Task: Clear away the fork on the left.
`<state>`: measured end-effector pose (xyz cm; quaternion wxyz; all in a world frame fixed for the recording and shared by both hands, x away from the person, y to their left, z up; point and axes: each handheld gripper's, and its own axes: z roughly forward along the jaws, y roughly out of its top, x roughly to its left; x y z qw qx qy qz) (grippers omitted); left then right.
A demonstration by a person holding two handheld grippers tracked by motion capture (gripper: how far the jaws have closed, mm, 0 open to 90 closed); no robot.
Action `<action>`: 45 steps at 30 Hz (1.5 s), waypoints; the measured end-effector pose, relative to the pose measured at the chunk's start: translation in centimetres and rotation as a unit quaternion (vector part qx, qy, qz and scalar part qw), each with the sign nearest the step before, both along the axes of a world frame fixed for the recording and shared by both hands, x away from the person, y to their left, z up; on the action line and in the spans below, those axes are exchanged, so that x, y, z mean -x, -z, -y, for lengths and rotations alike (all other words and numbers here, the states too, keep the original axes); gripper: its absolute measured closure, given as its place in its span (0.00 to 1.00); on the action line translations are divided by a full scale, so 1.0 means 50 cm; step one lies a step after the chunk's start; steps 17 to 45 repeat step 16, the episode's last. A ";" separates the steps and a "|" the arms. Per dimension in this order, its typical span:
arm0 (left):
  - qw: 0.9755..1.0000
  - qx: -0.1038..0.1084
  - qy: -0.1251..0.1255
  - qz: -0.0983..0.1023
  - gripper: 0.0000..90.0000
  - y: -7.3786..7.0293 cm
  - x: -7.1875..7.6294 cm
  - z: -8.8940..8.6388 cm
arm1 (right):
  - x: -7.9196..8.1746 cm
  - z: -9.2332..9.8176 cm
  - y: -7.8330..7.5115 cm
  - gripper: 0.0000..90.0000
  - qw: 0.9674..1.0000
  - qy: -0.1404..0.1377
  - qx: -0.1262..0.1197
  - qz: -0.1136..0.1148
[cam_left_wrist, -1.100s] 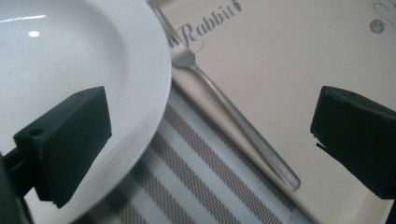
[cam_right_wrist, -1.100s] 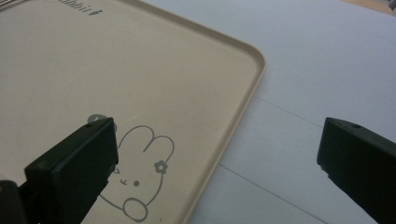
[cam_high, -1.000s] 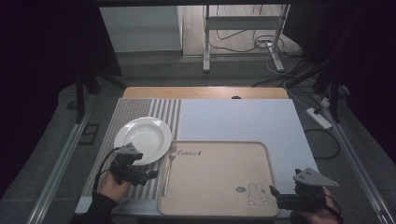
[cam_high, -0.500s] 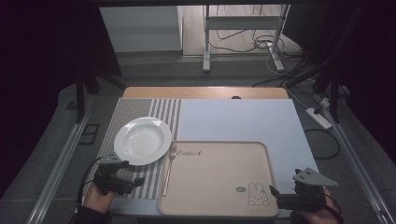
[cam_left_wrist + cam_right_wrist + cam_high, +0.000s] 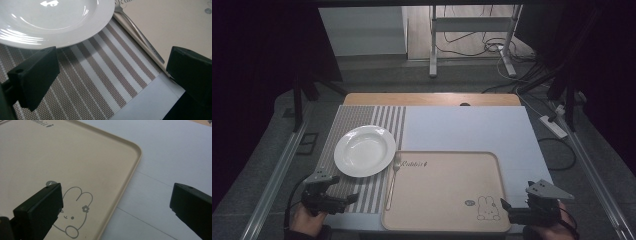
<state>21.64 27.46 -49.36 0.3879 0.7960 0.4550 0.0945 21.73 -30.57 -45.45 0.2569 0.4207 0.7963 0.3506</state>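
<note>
Left gripper view: I am holding my left gripper [image 5: 110, 82] with jaws wide apart over the striped placemat [image 5: 100, 75], the plate [image 5: 50, 22] just beyond, so I should be approaching its near rim level. My right gripper [image 5: 507, 206], also open, is idling at the tray [image 5: 442, 220].

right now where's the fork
In the high view the fork lies left of centre, along the beige tray's left edge, just right of the white plate on the striped placemat.
</note>
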 end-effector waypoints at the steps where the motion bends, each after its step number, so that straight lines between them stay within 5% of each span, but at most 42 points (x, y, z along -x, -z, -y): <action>1: 1.000 -0.003 0.000 0.002 0.00 -0.001 0.003 -0.001 | 0.000 0.000 0.000 0.00 1.000 0.000 0.000 -0.001; 12: 1.000 -0.016 -0.014 0.018 0.00 -0.008 0.037 -0.011 | -0.001 -0.001 0.000 0.00 1.000 0.002 0.001 -0.004; 45: 1.000 -0.012 -0.015 0.015 0.00 -0.008 0.035 -0.012 | -0.002 -0.001 0.001 0.00 1.000 0.000 0.004 -0.006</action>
